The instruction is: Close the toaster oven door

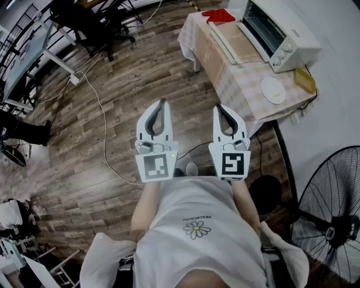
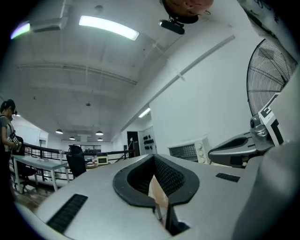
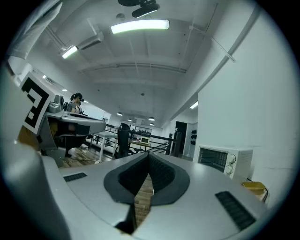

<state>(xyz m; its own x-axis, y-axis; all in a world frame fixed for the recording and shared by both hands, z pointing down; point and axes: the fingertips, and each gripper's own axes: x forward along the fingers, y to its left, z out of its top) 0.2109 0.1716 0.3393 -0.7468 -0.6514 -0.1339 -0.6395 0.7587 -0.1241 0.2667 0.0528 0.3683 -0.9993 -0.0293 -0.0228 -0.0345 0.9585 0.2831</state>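
A wood floor (image 1: 112, 101) is seen w/ a white cable (image 1: 104, 124) trailing across it, well left of the table (image 1: 247, 84). The table is covered by a checked cloth and stands ahead and to the right of the person. A pedestal fan (image 1: 332, 225) is placed on the near side of the table, to the right.

Risks, as judged: the table could be jolted on approach. The toaster oven (image 1: 281, 28), set at the table's far end, could be shoved back or skewed if the door (image 1: 236, 40) is lifted from one corner or slammed. A hard jaw tip could slip off the door's smooth edge, so the door drops back open.

The left gripper (image 1: 162, 103) and right gripper (image 1: 220, 107) are held level, well short of the table. Each has its tips closed together and nothing is held btwn them.

Small items could be knocked by a wide swing: a white plate (image 1: 273, 90) and a yellow thing (image 1: 305, 80) at the table's near end, and a red cloth (image 1: 219, 15) at its far end.

The oven is white and boxy. Its cavity is dark w/ rack bars visible, and knobs are stacked on its near-end panel. The door is swung fully down, approx. flat over the table's left part, w/ a white frame round a tan-looking pane.
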